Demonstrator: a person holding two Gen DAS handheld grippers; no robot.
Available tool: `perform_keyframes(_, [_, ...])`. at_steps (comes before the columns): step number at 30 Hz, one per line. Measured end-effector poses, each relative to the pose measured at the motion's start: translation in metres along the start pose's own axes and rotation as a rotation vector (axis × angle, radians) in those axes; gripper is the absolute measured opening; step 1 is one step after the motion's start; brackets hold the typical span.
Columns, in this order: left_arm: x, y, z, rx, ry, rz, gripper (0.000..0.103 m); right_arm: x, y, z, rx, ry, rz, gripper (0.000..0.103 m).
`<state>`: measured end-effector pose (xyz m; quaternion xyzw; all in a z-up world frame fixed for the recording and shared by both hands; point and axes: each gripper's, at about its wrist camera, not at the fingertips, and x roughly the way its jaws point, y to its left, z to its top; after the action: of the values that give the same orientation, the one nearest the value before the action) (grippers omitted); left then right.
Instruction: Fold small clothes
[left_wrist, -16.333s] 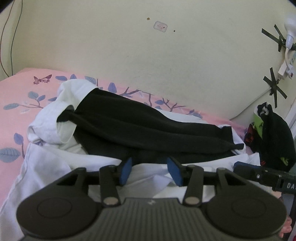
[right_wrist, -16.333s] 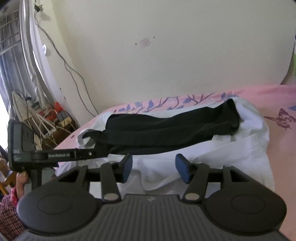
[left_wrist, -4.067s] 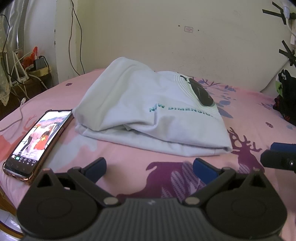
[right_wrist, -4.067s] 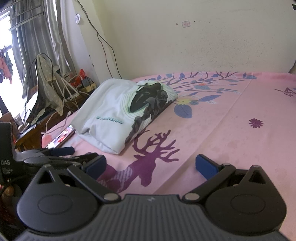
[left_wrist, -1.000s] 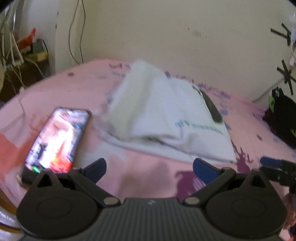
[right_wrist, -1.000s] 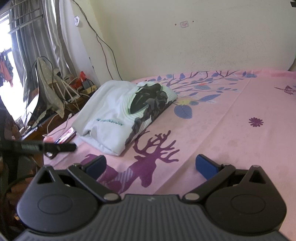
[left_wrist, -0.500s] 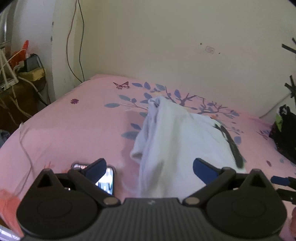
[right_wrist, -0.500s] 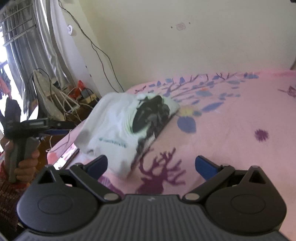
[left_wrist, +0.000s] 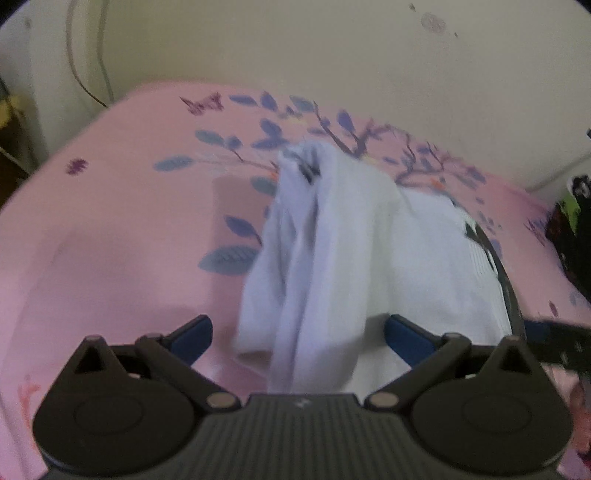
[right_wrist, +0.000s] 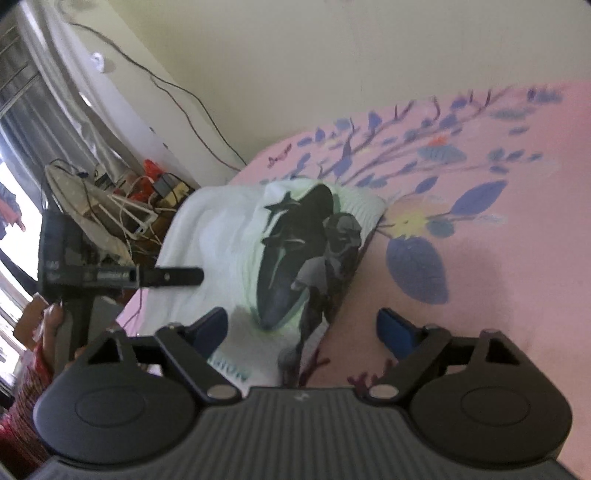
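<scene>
A: T-shirt (right_wrist: 266, 251): folded on bed (right_wrist: 517, 258), lying between both grippers' spread jaws, unclamped.
B: Right gripper (right_wrist: 301, 328) just narrowing; left gripper (left_wrist: 297, 334) wide. Soft, light, limp; grip the folded edge.

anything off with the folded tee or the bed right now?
Nothing stands out. The folded white T-shirt lies on the pink bedsheet near its edge, print up, not spilled open. Both the left gripper and the right gripper are open around it; the right's jaws have just been closing. The left view is blurred.
</scene>
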<state>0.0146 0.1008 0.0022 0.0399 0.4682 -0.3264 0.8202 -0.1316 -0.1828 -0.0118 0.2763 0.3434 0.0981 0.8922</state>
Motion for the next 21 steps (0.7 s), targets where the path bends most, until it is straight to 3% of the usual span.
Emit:
perform_keyframes(2, [0.005,0.002,-0.002,-0.008,0.016,-0.046,0.103,0.015,0.001,0.008,0.022,0.026,0.027,0.076])
perform_keyframes(4, [0.005,0.0,-0.004,0.001,0.008,-0.062,0.1,0.031,0.007,0.016,0.035,0.045,0.039,0.076])
perform_keyframes(5, [0.006,-0.002,-0.004,-0.002,0.002,-0.078,0.093,0.037,0.012,0.02,0.022,0.054,0.031,0.071])
perform_keyframes(6, [0.006,-0.003,-0.003,-0.007,-0.003,-0.087,0.086,0.043,0.018,0.024,0.006,0.065,0.008,0.056])
perform_keyframes(7, [0.006,-0.004,0.0,-0.013,-0.004,-0.095,0.067,0.048,0.026,0.031,-0.013,0.077,-0.016,0.05])
perform_keyframes(8, [0.006,-0.003,0.004,-0.031,0.008,-0.115,0.057,0.051,0.032,0.038,-0.025,0.08,-0.022,0.039])
perform_keyframes(9, [0.006,-0.002,0.008,-0.05,0.014,-0.126,0.053,0.053,0.04,0.046,-0.042,0.077,-0.024,0.034])
perform_keyframes(11, [0.0,0.0,0.018,-0.056,0.004,-0.144,0.034,0.053,0.062,0.066,-0.115,0.046,-0.036,0.029])
perform_keyframes(15, [-0.035,0.015,0.051,-0.064,-0.108,-0.161,0.03,0.061,0.099,0.118,-0.225,-0.034,0.017,0.024])
perform_keyframes(21, [-0.089,0.056,0.117,-0.133,-0.349,-0.001,0.031,0.117,0.139,0.198,-0.31,-0.156,0.154,0.022])
